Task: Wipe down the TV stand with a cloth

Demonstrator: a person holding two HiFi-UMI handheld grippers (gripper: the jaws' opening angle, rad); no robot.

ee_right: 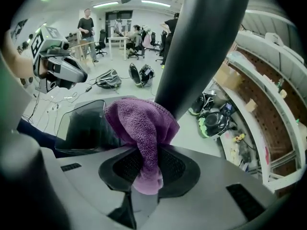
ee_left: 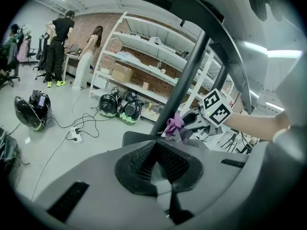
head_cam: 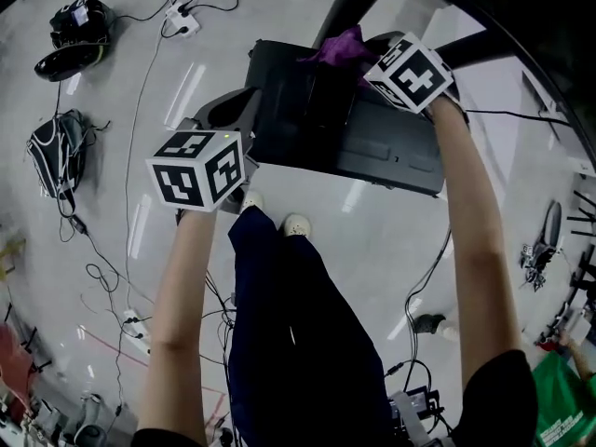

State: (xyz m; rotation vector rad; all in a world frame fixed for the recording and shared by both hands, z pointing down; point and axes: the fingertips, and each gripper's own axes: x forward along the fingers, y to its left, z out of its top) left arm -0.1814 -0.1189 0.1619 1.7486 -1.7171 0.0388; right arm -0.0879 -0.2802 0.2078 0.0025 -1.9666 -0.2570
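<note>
Two grippers noted: the right gripper (ee_right: 146, 174) clamps the purple cloth (ee_right: 141, 128) beside the TV stand (ee_right: 201, 47) pole; the left gripper (ee_left: 160, 171) is closed, empty. Wiping of the base looks outstanding.

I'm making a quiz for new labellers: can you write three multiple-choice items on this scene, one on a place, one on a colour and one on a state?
1. Where is the cloth?
A. On the floor
B. In the right gripper, by the pole
C. On a shelf

2. What colour is the cloth?
A. Purple
B. White
C. Yellow

3. How do the jaws of the left gripper stand?
A. Shut on the cloth
B. Shut on a cable
C. Together, with nothing between them

Answers:
1. B, since the right gripper view shows the cloth pinched in its jaws in front of the pole.
2. A, as it is purple in all three views.
3. C, since the left gripper view shows its pads meeting with nothing between them.
</note>
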